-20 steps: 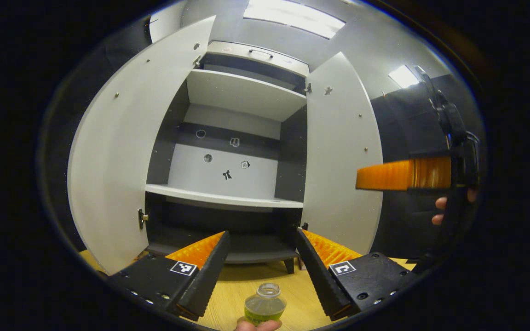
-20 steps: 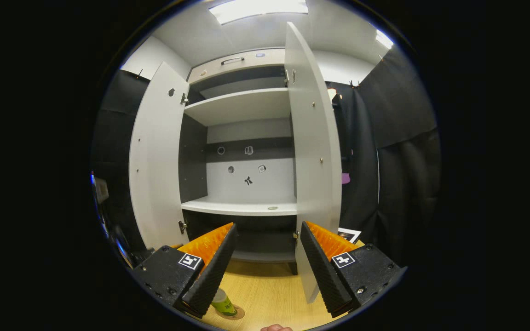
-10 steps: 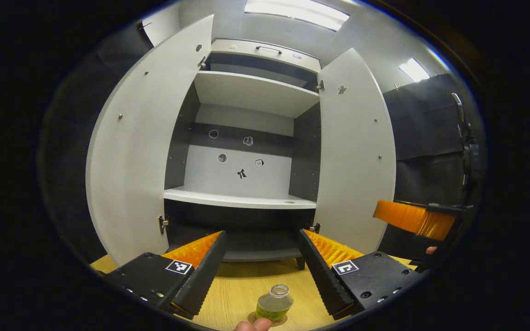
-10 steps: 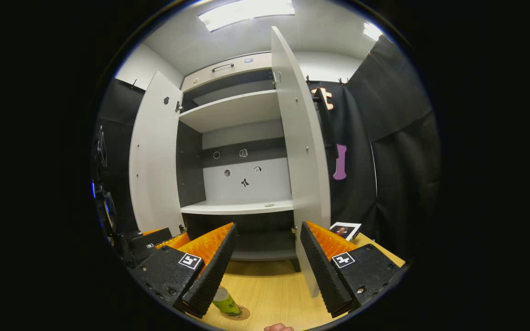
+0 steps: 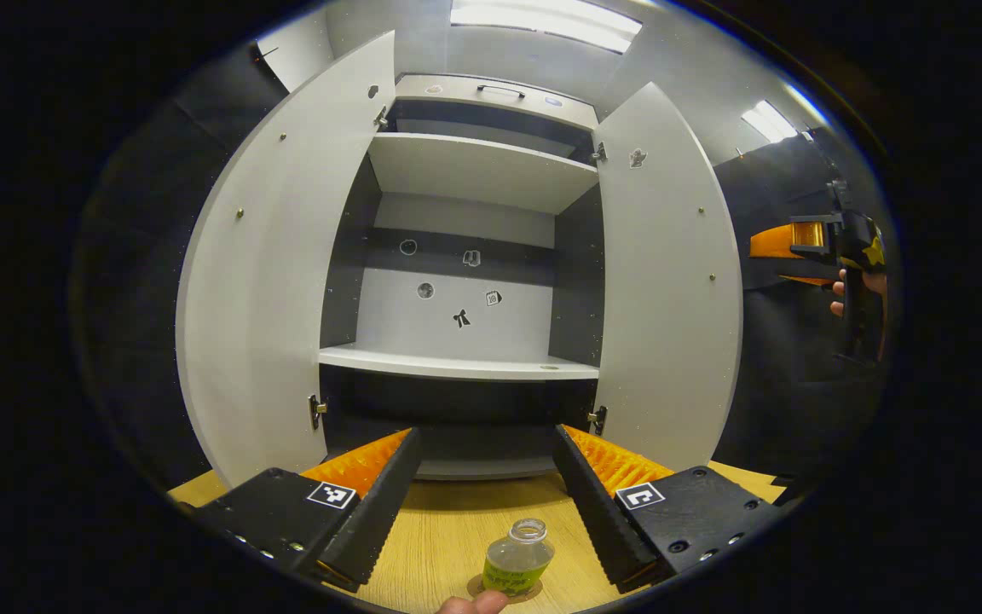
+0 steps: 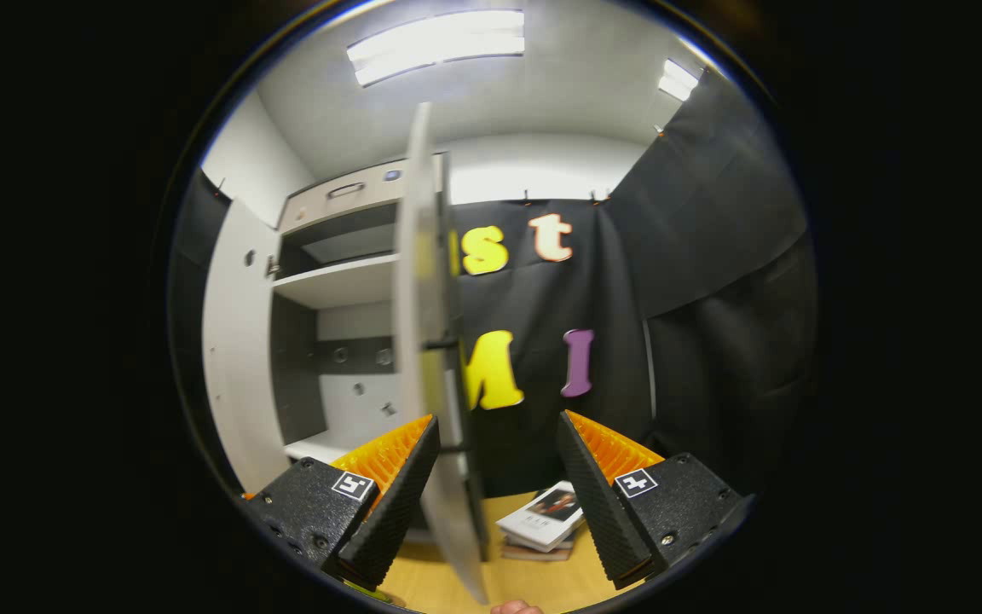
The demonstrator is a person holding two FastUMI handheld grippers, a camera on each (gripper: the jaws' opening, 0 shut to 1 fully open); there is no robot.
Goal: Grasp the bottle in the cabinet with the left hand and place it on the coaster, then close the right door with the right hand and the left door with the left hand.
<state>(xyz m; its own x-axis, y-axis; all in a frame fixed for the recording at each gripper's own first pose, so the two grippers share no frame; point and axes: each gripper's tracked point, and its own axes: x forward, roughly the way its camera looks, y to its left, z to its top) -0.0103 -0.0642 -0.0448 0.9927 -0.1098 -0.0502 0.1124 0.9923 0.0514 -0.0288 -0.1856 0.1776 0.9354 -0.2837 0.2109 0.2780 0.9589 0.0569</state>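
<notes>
Bright ceiling panels (image 5: 546,21) glare white at the top of both views, lighting the pale cabinet (image 5: 465,256) evenly while its lower recess lies in shadow, fisheye bowing curves the doors, and the near door edge (image 6: 427,358) in the right gripper view smears soft

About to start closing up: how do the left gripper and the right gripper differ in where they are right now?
1. The left gripper faces the open cabinet head-on; the right gripper faces the right door edge-on.
2. The bottle stands on the table between the left gripper's fingers, untouched; the right door's edge runs between the right gripper's fingers.
3. The left gripper sits low over the table; the right gripper hangs higher beside the door.

Both are open and hold nothing.
</notes>
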